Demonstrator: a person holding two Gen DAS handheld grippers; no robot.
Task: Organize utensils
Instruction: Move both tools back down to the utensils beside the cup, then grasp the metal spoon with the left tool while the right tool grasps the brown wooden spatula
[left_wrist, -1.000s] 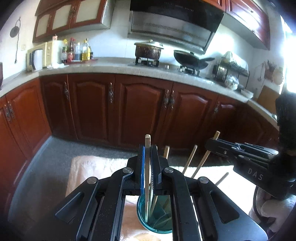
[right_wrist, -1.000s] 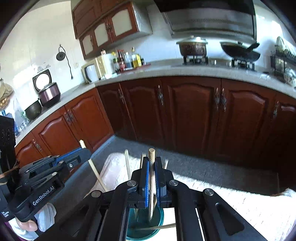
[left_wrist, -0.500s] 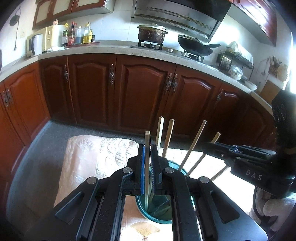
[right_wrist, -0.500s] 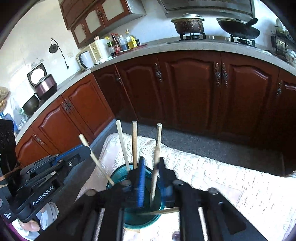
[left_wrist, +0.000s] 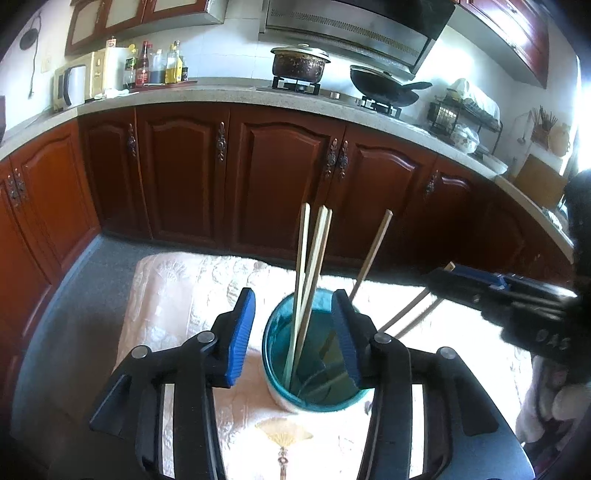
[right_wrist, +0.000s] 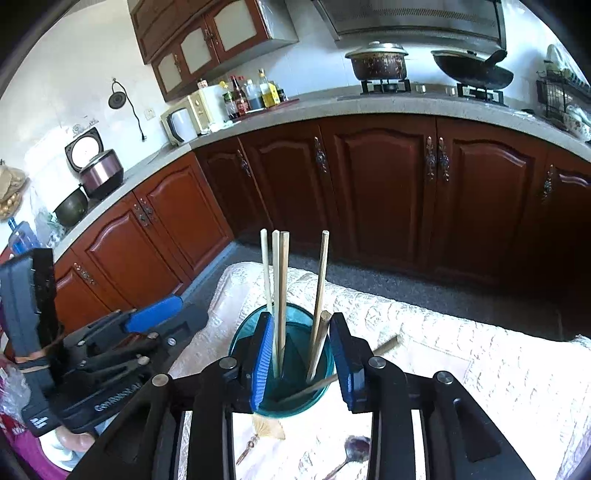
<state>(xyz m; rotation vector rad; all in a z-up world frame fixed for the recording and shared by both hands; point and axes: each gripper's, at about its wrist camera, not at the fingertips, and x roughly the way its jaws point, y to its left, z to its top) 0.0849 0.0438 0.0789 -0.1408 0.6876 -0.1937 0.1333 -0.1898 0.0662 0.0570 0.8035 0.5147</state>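
Note:
A teal cup (left_wrist: 284, 387) stands on the cloth-covered table and holds several wooden chopsticks (left_wrist: 314, 266) leaning upright. My left gripper (left_wrist: 295, 332) is open and empty, its blue pads on either side of the cup's rim. My right gripper (right_wrist: 301, 354) is also open and empty over the same cup (right_wrist: 295, 404), with chopsticks (right_wrist: 280, 288) standing between its pads. The right gripper shows at the right of the left wrist view (left_wrist: 517, 302). The left gripper shows at the left of the right wrist view (right_wrist: 122, 350).
A pale embroidered cloth (right_wrist: 461, 369) covers the table. A spoon (right_wrist: 351, 452) and a small fan-shaped ornament (right_wrist: 267, 430) lie on it near the cup. Dark wooden cabinets (left_wrist: 280, 177) and a counter with a pot (left_wrist: 299, 66) and wok stand behind.
Both grippers opened and let their chopsticks drop into the cup. Both cameras tilted down, so the cup now shows more fully.

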